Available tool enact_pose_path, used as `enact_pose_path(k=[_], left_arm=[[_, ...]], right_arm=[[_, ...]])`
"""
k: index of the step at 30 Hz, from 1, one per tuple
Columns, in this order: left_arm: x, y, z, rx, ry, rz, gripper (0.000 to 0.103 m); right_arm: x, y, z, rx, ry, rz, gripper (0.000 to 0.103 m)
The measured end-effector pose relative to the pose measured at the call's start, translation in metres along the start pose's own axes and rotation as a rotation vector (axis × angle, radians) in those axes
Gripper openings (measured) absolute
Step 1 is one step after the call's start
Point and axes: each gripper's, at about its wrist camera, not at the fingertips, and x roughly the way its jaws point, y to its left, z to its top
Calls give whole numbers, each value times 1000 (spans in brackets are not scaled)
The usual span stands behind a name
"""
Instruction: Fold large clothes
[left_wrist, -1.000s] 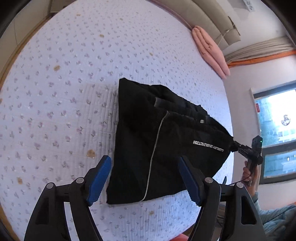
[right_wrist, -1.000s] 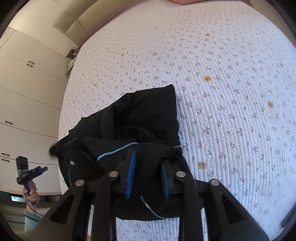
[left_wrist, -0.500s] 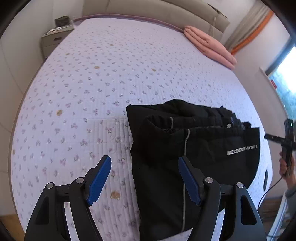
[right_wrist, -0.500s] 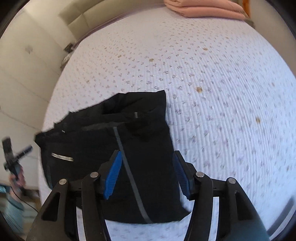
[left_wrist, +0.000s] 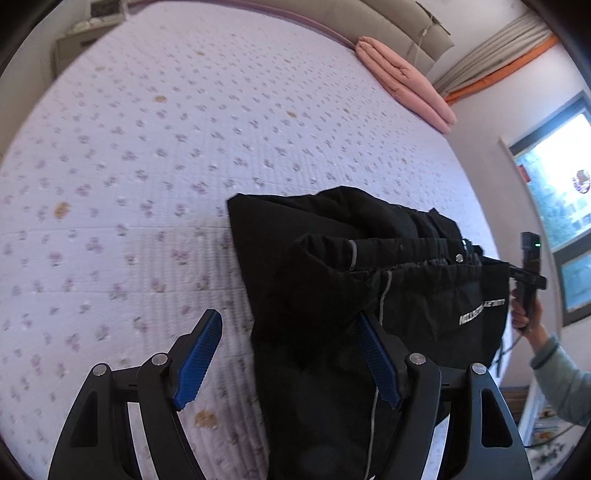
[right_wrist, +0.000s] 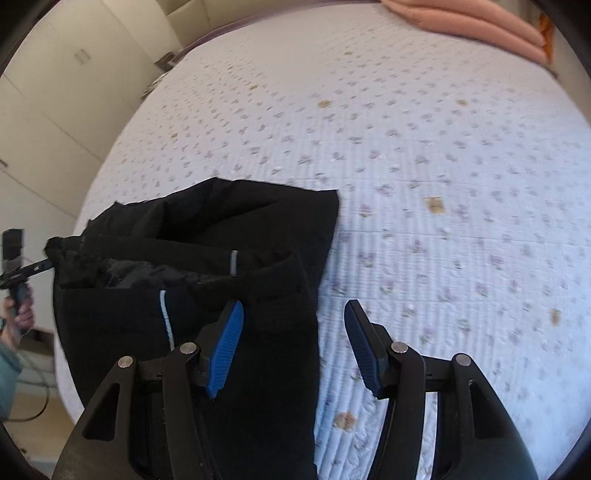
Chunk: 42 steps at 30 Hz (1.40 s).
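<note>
- both tongs stood open and held nothing: the left gripper (left_wrist: 288, 332) had its blue pads (left_wrist: 199, 354) spread wide, and the right gripper (right_wrist: 293, 325) had its jaws parted about halfway.
- between the left pads lay bare quilt and the near left edge of the black garment (left_wrist: 369, 280); neither pad pressed on the cloth.
- between the right pads showed the garment's right edge (right_wrist: 221, 258) and a strip of bare quilt; its left pad (right_wrist: 225, 347) hung over the black cloth, whether touching i could not tell.
- the garment lay folded in a heap on the near part of the bed (left_wrist: 184, 147), one layer turned over another, with a thin pale stripe and a line of white lettering (left_wrist: 482, 312) on its side.
- the bed wore a white quilted cover with small flowers and a few brown spots.
- folded pink bedding (left_wrist: 406, 81) sat at the far end of the bed, well apart from the garment.
- at the edge of each view, a hand (left_wrist: 524, 314) gripped the other gripper's handle.
</note>
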Motion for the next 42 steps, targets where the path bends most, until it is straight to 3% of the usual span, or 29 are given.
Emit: enact_pose_path(k=[4,7,9,10,11,12,15,20,25,28,33,36,42], left_arm=[[18,3,8,-16,38,-98,76],[26,-1,11,-19,33,-119,75],[29,-5,12,-16,26,-124,52],[31,-7,13,-16,29,-111,34],[31,-12,13,-4,23,-101,24],[29,-17,12,12,7,-82,21],[11,-30,7,21,-48,-46,15],[-44,-48,6,24,-179,-46,14],[-75,-56,43,68,-287,-16,14],[-55,-40,74,17,-308,35,14],[17,-4,103,-78,-243,135,14],[53,12,102,-105,-192,173,14],[86,35,96,-139,-140,182,22]], right_arm=[[14,1,7,-46,31,50,61],[27,0,11,-52,61,118,61],[33,-1,11,-50,64,135,61],[34,-1,11,-47,63,142,57],[34,-2,9,-42,61,145,35],[31,0,6,-44,53,144,30],[8,6,-4,-63,-14,46,23],[-67,39,-15,-115,-184,-107,20],[-113,69,26,-197,-330,-231,20],[-90,66,64,-184,-340,-278,19],[12,45,107,-152,-186,-371,19],[72,36,107,-147,-83,-405,19],[111,21,93,-97,-7,-376,22]])
